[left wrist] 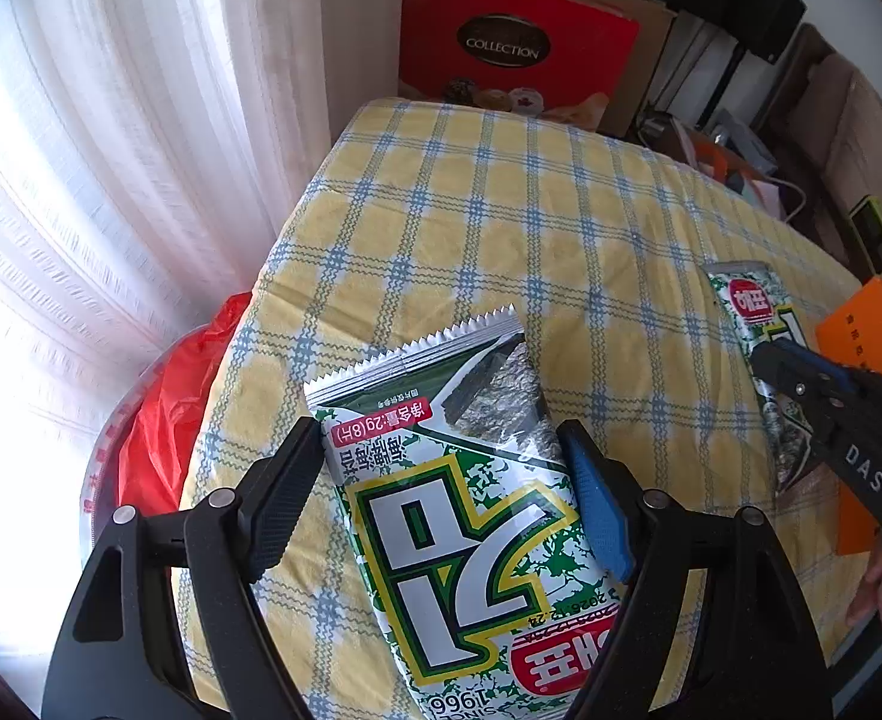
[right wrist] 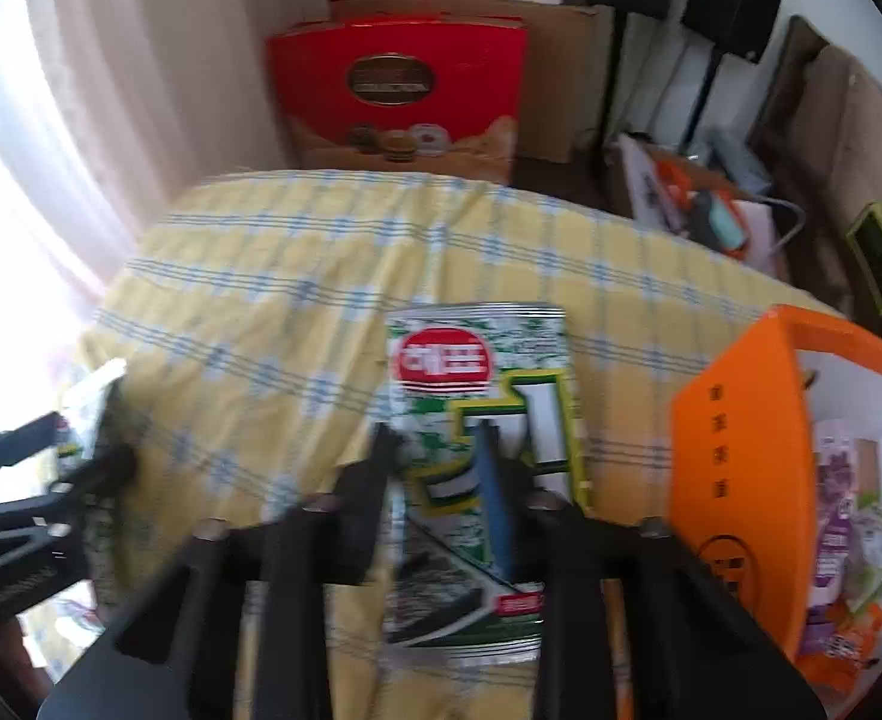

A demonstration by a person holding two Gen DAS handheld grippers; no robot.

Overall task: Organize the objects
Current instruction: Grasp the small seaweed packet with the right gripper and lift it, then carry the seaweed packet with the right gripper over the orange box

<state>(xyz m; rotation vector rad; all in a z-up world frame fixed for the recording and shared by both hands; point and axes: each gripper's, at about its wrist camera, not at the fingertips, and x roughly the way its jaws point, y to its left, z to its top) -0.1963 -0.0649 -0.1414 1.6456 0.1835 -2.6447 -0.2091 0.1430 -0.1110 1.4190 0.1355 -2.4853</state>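
A green and white seaweed snack packet (left wrist: 459, 516) lies on the yellow checked tablecloth (left wrist: 501, 228) between the fingers of my left gripper (left wrist: 441, 438), which straddle it with jaws spread, touching its sides. A second seaweed packet (right wrist: 483, 420) lies under my right gripper (right wrist: 435, 450), whose narrowed jaws sit over its middle; the view is blurred. That packet (left wrist: 747, 312) and the right gripper (left wrist: 801, 372) also show in the left wrist view at right. An orange box (right wrist: 735, 456) with snack packets inside stands right of it.
A red plastic bag (left wrist: 165, 420) hangs off the table's left edge by white curtains. A red gift box (right wrist: 405, 84) and cardboard boxes stand beyond the far edge. Clutter and a green device (right wrist: 879, 264) lie on the floor at right.
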